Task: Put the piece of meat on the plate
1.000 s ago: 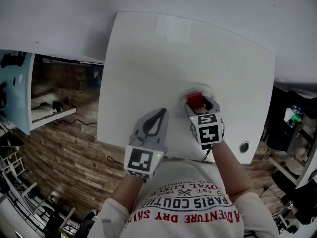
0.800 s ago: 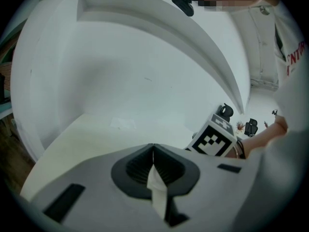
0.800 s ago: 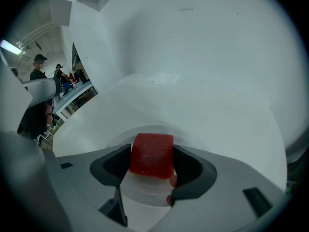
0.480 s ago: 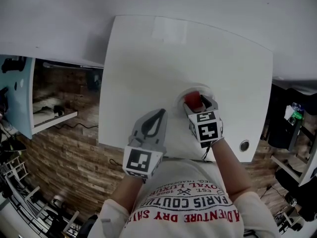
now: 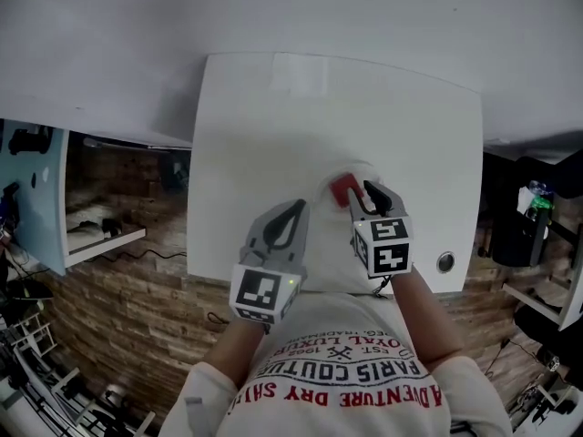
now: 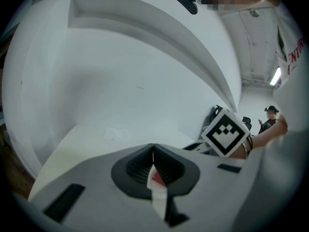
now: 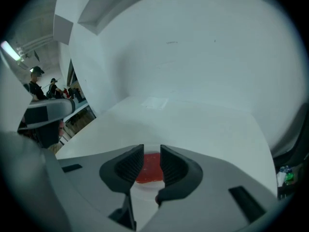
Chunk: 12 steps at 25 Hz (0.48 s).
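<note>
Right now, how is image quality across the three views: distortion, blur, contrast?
Head view: even light, no glare, but the white plate barely separates from the white table; the piece of meat stands out red. Left gripper view: strong fisheye bending, dark corners, soft foreground. Right gripper view: same bending and dark corners; the meat looks slightly soft.

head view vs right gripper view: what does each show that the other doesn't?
Head view only: the person's printed white shirt, the wood-plank floor, a small round metal fitting. Right gripper view only: the grey right gripper seen head-on, its jaws just been closing, apart, nothing gripped; people standing far left. Both: the white square table, the round white plate, the flat red piece of meat lying on it.
</note>
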Each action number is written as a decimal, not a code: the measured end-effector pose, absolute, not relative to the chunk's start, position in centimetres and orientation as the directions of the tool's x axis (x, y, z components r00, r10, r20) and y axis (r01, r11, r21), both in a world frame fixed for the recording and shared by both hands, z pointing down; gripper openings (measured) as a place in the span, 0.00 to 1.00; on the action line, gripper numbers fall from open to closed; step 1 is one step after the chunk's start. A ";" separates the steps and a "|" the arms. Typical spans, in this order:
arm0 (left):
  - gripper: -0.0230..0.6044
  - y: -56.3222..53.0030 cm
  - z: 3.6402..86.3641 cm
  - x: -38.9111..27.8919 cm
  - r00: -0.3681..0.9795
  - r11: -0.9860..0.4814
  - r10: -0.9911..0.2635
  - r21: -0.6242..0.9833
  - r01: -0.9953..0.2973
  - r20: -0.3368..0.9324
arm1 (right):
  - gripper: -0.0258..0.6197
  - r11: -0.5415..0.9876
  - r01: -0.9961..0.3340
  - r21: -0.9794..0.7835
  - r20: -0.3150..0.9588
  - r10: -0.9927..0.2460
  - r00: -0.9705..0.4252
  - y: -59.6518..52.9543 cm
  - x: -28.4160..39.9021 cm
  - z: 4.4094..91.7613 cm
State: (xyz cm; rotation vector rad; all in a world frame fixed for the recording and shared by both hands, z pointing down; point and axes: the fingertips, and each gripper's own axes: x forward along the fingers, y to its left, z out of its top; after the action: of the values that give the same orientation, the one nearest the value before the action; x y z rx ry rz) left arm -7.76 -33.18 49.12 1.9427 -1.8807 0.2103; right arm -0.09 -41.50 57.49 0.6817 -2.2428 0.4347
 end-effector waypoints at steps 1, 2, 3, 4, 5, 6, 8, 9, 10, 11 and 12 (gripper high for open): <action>0.05 -33.2 48.8 -7.7 0.076 0.000 -0.919 0.193 -0.981 0.388 | 0.18 0.791 -0.603 -0.101 0.720 -0.360 -0.594 -41.6 0.0 56.6; 0.05 -33.3 48.4 -7.6 0.081 -0.008 -0.921 0.191 -0.982 0.380 | 0.11 0.785 -0.611 -0.102 0.696 -0.383 -0.607 -41.6 0.2 55.5; 0.05 -33.3 48.0 -7.5 0.085 -0.014 -0.924 0.189 -0.982 0.373 | 0.08 0.784 -0.613 -0.100 0.667 -0.405 -0.626 -41.6 0.2 54.3; 0.05 -33.3 47.7 -7.4 0.088 -0.020 -0.927 0.186 -0.982 0.365 | 0.07 0.786 -0.610 -0.094 0.633 -0.426 -0.646 -41.6 0.3 53.0; 0.05 -33.3 47.3 -7.2 0.092 -0.027 -0.930 0.183 -0.983 0.356 | 0.06 0.790 -0.607 -0.084 0.600 -0.446 -0.664 -41.5 0.3 51.8; 0.05 -33.4 46.8 -7.2 0.096 -0.034 -0.933 0.179 -0.983 0.347 | 0.06 0.793 -0.605 -0.071 0.568 -0.467 -0.678 -41.4 0.4 50.6; 0.05 -33.7 45.6 -7.3 0.104 -0.051 -0.941 0.167 -0.985 0.323 | 0.06 0.794 -0.606 -0.046 0.505 -0.505 -0.700 -41.3 0.3 48.3; 0.05 -33.9 45.0 -7.4 0.107 -0.059 -0.945 0.159 -0.985 0.311 | 0.06 0.793 -0.608 -0.039 0.473 -0.521 -0.710 -41.1 0.3 47.2; 0.05 -34.1 44.4 -7.6 0.109 -0.067 -0.949 0.151 -0.986 0.296 | 0.06 0.792 -0.610 -0.035 0.440 -0.535 -0.721 -40.9 0.3 46.1; 0.05 -34.3 43.7 -7.7 0.111 -0.073 -0.953 0.141 -0.987 0.281 | 0.06 0.791 -0.611 -0.033 0.408 -0.547 -0.731 -40.8 0.3 45.0; 0.05 -34.5 42.9 -7.9 0.113 -0.080 -0.958 0.131 -0.988 0.263 | 0.06 0.790 -0.612 -0.032 0.375 -0.558 -0.740 -40.6 0.3 44.0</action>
State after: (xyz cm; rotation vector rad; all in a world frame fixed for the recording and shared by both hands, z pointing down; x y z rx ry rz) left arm -7.89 -34.52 42.95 2.1196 -1.9194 0.1564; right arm 0.33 -40.61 43.96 0.8916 -2.6334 0.2176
